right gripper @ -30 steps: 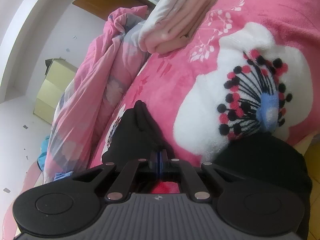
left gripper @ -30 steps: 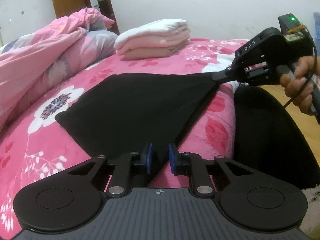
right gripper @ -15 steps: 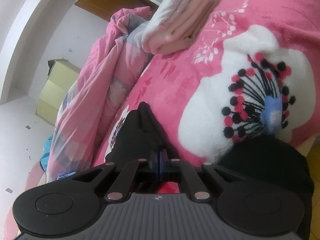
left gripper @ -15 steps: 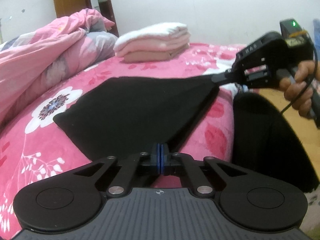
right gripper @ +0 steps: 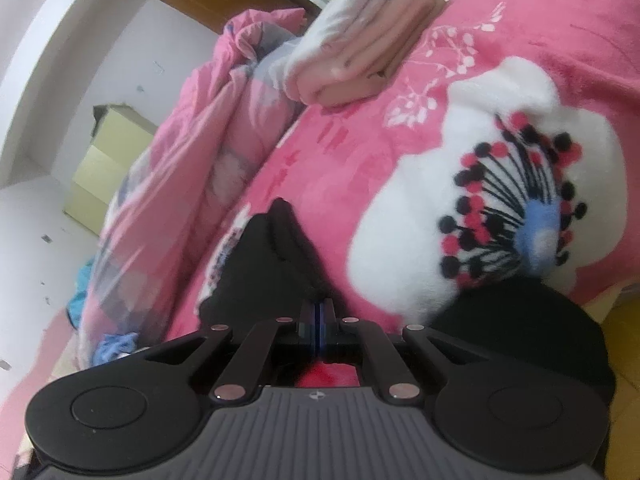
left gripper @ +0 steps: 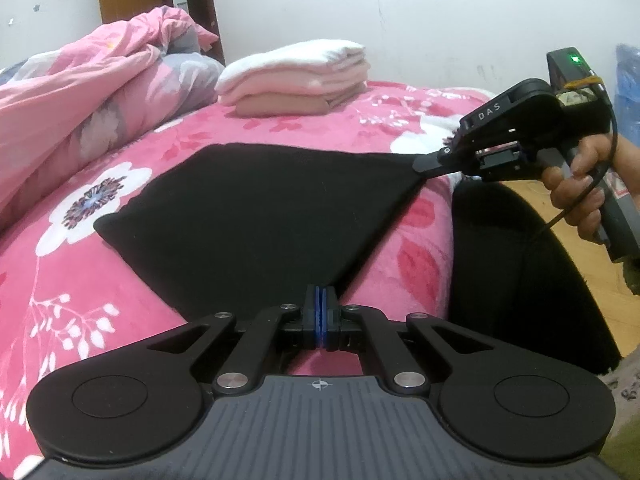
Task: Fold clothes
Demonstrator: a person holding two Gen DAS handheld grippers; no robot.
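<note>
From the left wrist view, the flat black fabric garment (left gripper: 256, 216) lies spread on the bed's fuzzy pink floral blanket (left gripper: 80, 280). The left tool (left gripper: 320, 312) has its blue pads pressed together on the garment's near corner. Off to the right, the right tool (left gripper: 430, 164), in a person's hand (left gripper: 580, 184), pinches the far right corner, and the edge between the two corners looks taut. A folded stack of white and pink clothes (left gripper: 296, 76) sits well behind, beside a rumpled pink quilt (left gripper: 80, 100).

From the right wrist view, the right tool (right gripper: 318, 312) is clamped on a bunched ridge of the same black cloth (right gripper: 272, 256).

Both grips look like thin pinches at the very corners; I'd worry that lifting unevenly drags a corner free, or that the plush blanket snags the cloth and skews the fold.
</note>
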